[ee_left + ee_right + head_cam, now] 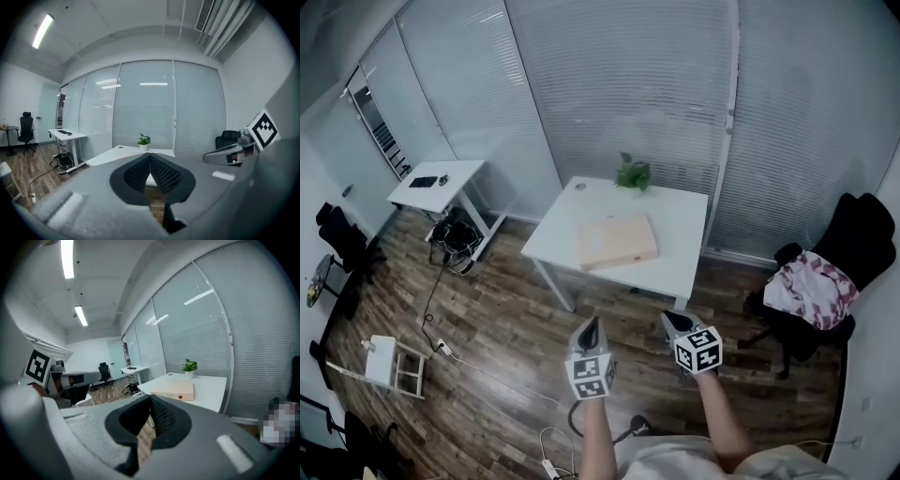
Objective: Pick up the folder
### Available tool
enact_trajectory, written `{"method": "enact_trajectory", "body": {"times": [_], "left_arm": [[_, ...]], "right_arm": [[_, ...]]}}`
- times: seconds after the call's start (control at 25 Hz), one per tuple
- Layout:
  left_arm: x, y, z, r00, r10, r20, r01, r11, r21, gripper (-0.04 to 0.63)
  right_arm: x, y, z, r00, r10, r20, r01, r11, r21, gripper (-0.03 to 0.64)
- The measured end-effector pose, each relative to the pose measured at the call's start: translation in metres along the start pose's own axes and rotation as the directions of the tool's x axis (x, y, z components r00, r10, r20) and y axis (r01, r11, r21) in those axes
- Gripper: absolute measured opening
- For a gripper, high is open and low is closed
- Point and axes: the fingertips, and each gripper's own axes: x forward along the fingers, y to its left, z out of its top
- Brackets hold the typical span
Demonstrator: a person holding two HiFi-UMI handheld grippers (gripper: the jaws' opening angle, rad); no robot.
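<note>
A flat tan folder lies on the white table in the middle of the room; the right gripper view shows the folder with a small red dot on its edge. My left gripper and right gripper are held side by side over the wooden floor, short of the table's near edge. Both are shut with nothing between the jaws. In the left gripper view the left gripper points at the table, and the folder is hidden behind the jaws.
A small potted plant stands at the table's far edge. A black chair draped with cloth is to the right. A second white desk with cables beneath is at left, and a white stool lies on the floor.
</note>
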Motion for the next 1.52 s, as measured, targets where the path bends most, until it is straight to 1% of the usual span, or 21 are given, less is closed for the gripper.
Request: {"method": "enact_trajectory", "body": {"times": [0.2,0.32,0.44,0.6,0.76,0.92,1.08,1.24,1.36,1.52], "left_arm": [[0.007,0.032,-0.013,1.0,0.024,-0.002,-0.024,0.999,-0.036,0.008],[0.01,0.042,-0.017,1.0,0.017,-0.012,-0.018,0.999,-0.037,0.008],[0.012,0.055,-0.013,1.0,0.028,0.001,-0.028,0.999,-0.041,0.008],[0.02,0.06,-0.01,0.999,0.023,0.025,-0.022,0.998,-0.05,0.008],[0.035,0.066,-0.022,1.0,0.018,-0.018,-0.019,0.999,-0.051,0.008],[0.055,0.069,-0.01,1.0,0.012,0.005,-0.012,0.999,-0.044,0.008],[0.087,0.082,0.002,1.0,0.026,0.005,-0.026,0.999,-0.023,0.008],[0.121,0.089,0.027,1.0,0.021,0.017,-0.021,1.0,-0.007,0.008],[0.143,0.09,0.039,1.0,0.01,0.02,-0.009,1.0,-0.003,0.008],[0.172,0.091,0.048,1.0,0.022,0.016,-0.022,1.0,0.0,0.008]], "right_arm": [[0.01,-0.002,0.008,1.0,-0.013,-0.029,0.011,0.998,-0.064,0.002],[0.013,-0.01,0.009,0.999,-0.041,-0.028,0.04,0.998,-0.052,0.002],[0.02,-0.011,0.008,0.998,-0.051,-0.03,0.05,0.998,-0.032,0.002],[0.03,-0.013,0.002,0.997,-0.062,-0.051,0.06,0.997,-0.051,0.002],[0.049,-0.017,0.0,0.996,-0.058,-0.062,0.055,0.997,-0.052,0.002],[0.071,-0.033,0.006,0.997,-0.052,-0.061,0.05,0.998,-0.033,0.002],[0.101,-0.05,0.03,0.999,-0.04,-0.029,0.04,0.999,-0.025,0.002],[0.126,-0.068,0.059,0.999,-0.034,0.001,0.034,0.999,-0.018,0.002],[0.141,-0.082,0.072,1.0,-0.031,0.003,0.031,0.999,-0.02,0.002],[0.16,-0.103,0.084,1.0,-0.026,-0.001,0.026,0.999,-0.02,0.002]]}}
